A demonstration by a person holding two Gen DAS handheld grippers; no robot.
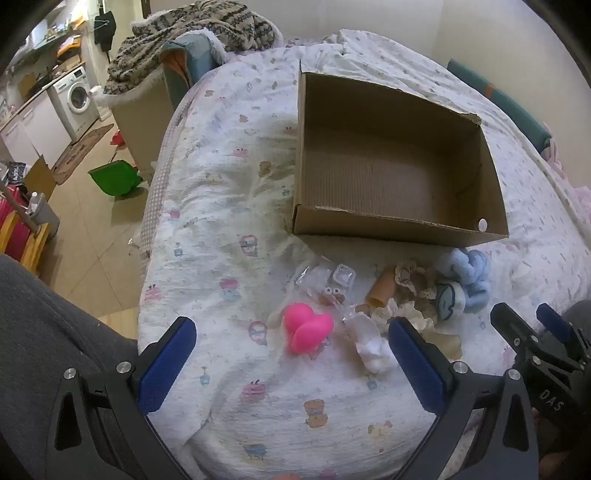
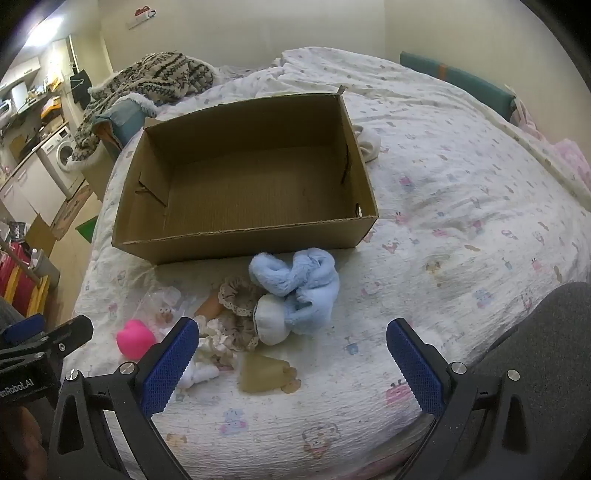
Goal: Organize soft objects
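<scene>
An empty cardboard box [image 1: 391, 221] [image 2: 243, 240] stands open on the bed. In front of it lies a pile of soft things: a pink heart-shaped toy [image 1: 306, 328] [image 2: 135, 338], a blue plush [image 1: 467, 277] [image 2: 295, 284], a brown lace scrunchie [image 2: 238, 291], white fabric pieces [image 1: 369, 343] and a beige soft piece [image 2: 264, 374]. My left gripper [image 1: 291, 363] is open and empty, just in front of the pink toy. My right gripper [image 2: 291, 362] is open and empty, just in front of the blue plush and the beige piece.
The bed has a white patterned quilt [image 2: 461, 206]. A knitted blanket [image 1: 192, 33] lies at the far left corner. A teal cushion [image 2: 458, 81] lies at the far right. The floor at the left holds a green dustpan [image 1: 114, 177] and a washing machine [image 1: 74, 98].
</scene>
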